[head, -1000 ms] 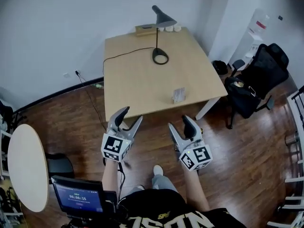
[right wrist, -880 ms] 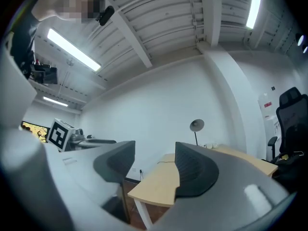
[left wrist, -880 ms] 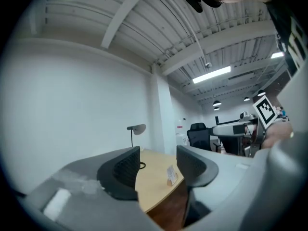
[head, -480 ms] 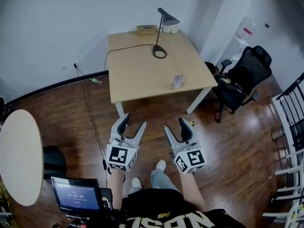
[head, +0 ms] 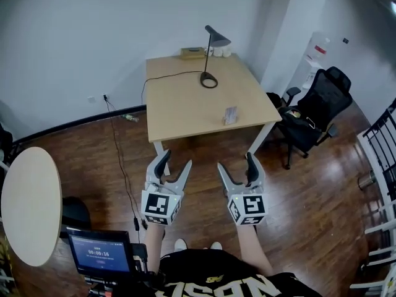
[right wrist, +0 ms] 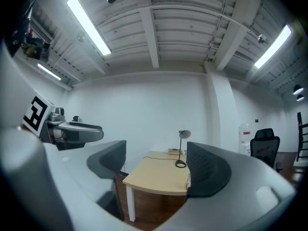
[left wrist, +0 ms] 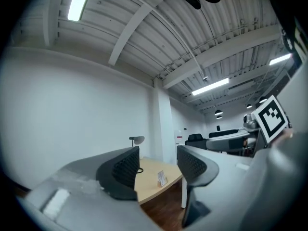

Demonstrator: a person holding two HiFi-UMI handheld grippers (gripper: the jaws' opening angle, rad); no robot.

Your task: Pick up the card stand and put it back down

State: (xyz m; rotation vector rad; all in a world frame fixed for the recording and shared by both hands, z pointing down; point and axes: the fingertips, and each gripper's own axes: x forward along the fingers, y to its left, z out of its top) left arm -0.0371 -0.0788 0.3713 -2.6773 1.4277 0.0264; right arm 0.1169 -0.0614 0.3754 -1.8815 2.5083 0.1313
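The right tool [head: 236,163] has just been opening, empty; the left tool [head: 176,159] is apart too. The card stand [head: 230,115] stands untouched on the worktop [head: 185,98], well apart from both.

Small card stand [head: 230,115], upright, near table's [head: 185,104] front-right edge

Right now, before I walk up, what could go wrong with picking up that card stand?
The card stand stands close to the table's front edge, so a clumsy grab might push it off. The office chair by the table's near right corner could catch your arm or leg.
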